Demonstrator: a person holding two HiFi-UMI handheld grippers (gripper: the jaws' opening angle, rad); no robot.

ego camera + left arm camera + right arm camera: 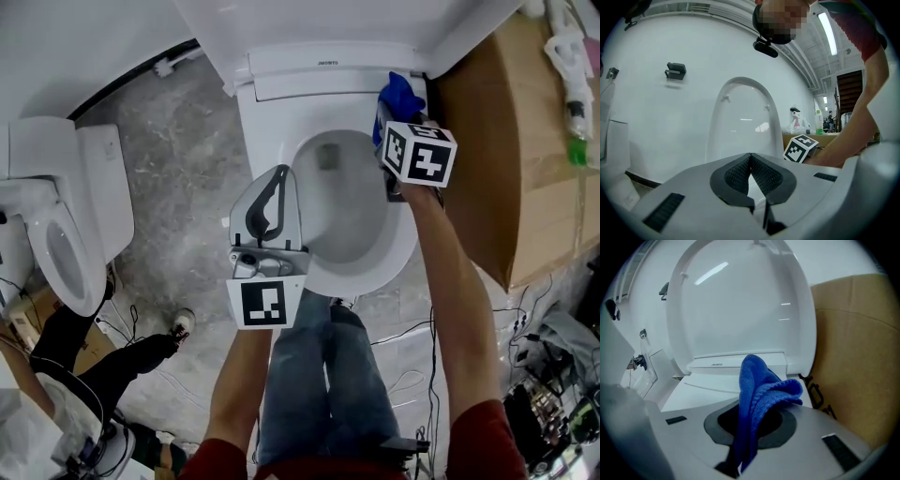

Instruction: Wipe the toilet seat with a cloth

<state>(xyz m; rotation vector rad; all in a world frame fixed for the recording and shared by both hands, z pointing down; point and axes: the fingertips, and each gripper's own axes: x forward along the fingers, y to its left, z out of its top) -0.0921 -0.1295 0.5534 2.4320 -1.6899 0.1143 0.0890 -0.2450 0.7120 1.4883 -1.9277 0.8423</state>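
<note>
The toilet (272, 122) fills the top centre of the head view. Its lid (740, 301) stands raised behind the bowl. If you push too far back toward the hinge, you could knock the lid, and it might drop onto your arm.

The cardboard box (497, 141) sits close against the toilet's right side, just beside your working hand. A wide sweep there could catch the box edge and jerk the cloth loose.

The toilet seat (281, 131) curves tightly at that upper-right corner, so a flat pass will probably miss part of it.

Your right claw (752, 427) is pinching the blue cloth (757, 394) by a fold. The cloth is at the back right of the seat, near the hinge, at the upper right of the head view. Most of it bunches loose ahead of the tips. Dragging hard could pull it out of the pinch and drop it into the bowl. Angle too steeply and the hard tips may scrape the seat instead of the fabric.

Your left claw (751, 168) is pressed together with nothing in it, hanging over the left rim at the centre of the head view. If it drifts down, it could bump the seat.
</note>
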